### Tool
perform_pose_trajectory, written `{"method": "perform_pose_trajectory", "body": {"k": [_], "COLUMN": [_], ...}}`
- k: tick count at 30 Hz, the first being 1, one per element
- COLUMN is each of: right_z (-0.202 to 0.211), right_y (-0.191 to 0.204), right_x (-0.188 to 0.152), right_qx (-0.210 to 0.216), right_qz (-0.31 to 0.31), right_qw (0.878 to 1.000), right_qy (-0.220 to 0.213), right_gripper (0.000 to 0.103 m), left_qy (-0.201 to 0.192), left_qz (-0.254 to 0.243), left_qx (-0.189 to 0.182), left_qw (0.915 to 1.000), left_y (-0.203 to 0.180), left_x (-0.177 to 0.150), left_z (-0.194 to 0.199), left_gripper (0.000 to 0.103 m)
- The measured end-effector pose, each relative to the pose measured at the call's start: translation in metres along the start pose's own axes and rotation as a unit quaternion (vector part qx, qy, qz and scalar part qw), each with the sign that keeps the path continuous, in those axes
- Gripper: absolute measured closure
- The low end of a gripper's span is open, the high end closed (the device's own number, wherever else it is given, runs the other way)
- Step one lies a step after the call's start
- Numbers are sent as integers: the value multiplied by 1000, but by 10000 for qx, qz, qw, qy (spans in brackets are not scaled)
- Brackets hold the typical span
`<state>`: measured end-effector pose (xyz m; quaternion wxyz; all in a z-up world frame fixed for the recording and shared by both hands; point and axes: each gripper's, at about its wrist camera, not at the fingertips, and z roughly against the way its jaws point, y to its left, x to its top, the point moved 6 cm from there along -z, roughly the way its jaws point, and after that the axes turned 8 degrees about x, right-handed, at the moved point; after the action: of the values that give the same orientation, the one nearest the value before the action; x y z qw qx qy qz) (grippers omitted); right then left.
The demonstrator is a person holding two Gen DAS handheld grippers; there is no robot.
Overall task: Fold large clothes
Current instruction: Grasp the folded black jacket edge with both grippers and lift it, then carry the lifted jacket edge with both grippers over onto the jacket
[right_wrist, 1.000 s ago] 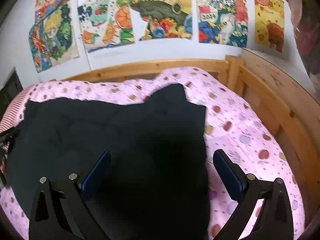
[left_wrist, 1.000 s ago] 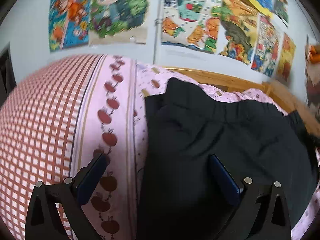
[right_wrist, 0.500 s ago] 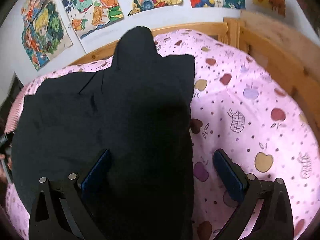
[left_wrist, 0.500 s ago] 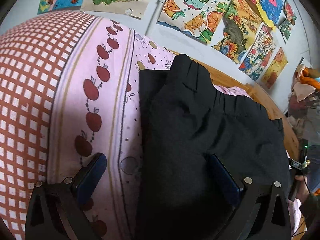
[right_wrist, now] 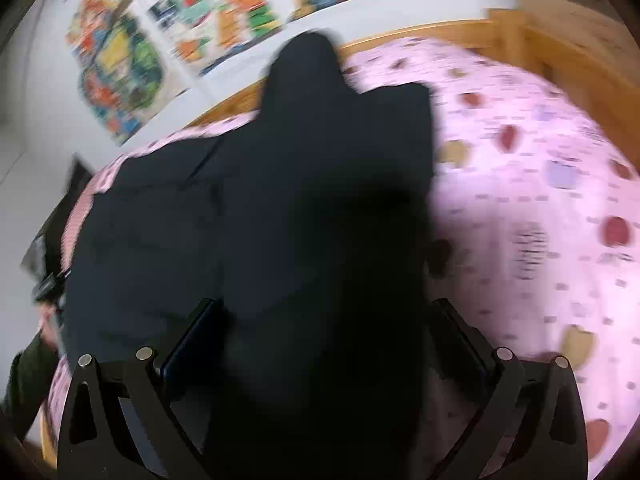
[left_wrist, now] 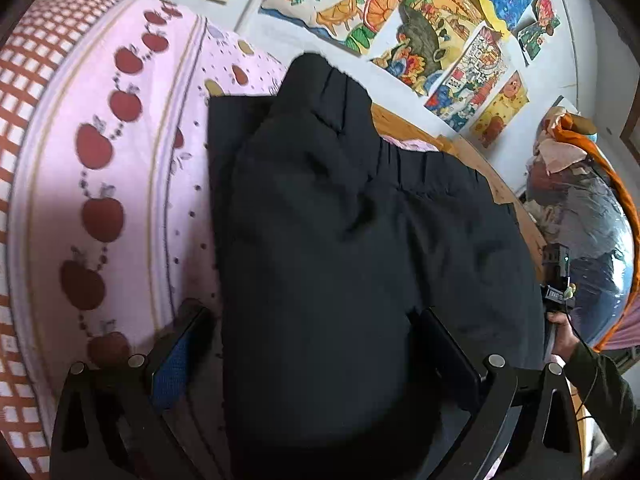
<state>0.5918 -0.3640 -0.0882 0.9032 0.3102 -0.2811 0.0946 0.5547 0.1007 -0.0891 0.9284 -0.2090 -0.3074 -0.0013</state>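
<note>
A large black garment (left_wrist: 360,240) lies spread on a pink apple-print bed sheet (left_wrist: 132,200). My left gripper (left_wrist: 316,344) is open low over the garment's left edge, with cloth between its fingers. In the right wrist view the same black garment (right_wrist: 300,220) fills the middle, with one peak of cloth raised at the far side. My right gripper (right_wrist: 332,340) is open and straddles the garment's right edge, near the pink sheet (right_wrist: 540,220). That view is blurred by motion.
A wooden bed frame (right_wrist: 560,52) runs along the far and right sides. Colourful posters (left_wrist: 440,32) cover the wall behind. A red checked cover (left_wrist: 24,92) lies at the left. A person's hand with the other gripper (left_wrist: 560,300) shows at the right.
Both grippers have dropped closer to the garment and tilted down, so the cloth fills more of each view. Both stay open.
</note>
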Motion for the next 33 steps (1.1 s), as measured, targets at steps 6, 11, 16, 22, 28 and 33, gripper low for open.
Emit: {"method": "perform_pose_trajectory", "body": {"k": [6,11,16,22,28,33], "right_z": [-11,-19,-16,-23,-26,-18], "right_y": [-7,-9,-13,-9,2,10], "right_x": [-3,-8,-12,-16,-16,-16], "right_qx": [97,30,187,195,55,76], "right_qz": [-369,-477,-621,-686,-618,-546], "right_qw": [9992,9986,9974,9964,9969,9977], "right_qy": [151,218,327,452,484,390], "right_gripper": [1,1,1,1,2,17], "left_qy": [284,439,637,670,632,599], "left_qz": [62,38,118,93,41,225], "left_qx": [-142,-93,-247,-150,-52,-95], "left_qw": [9995,9990,9976,9976,9980,9979], "left_y": [-3,-7,-11,-17,-19,-17], "left_x": [-4,-6,-10,-8,-8,-6], "left_z": [-12,-19,-25,-31,-30,-26], "left_gripper": [0,0,0,0,0,18]}}
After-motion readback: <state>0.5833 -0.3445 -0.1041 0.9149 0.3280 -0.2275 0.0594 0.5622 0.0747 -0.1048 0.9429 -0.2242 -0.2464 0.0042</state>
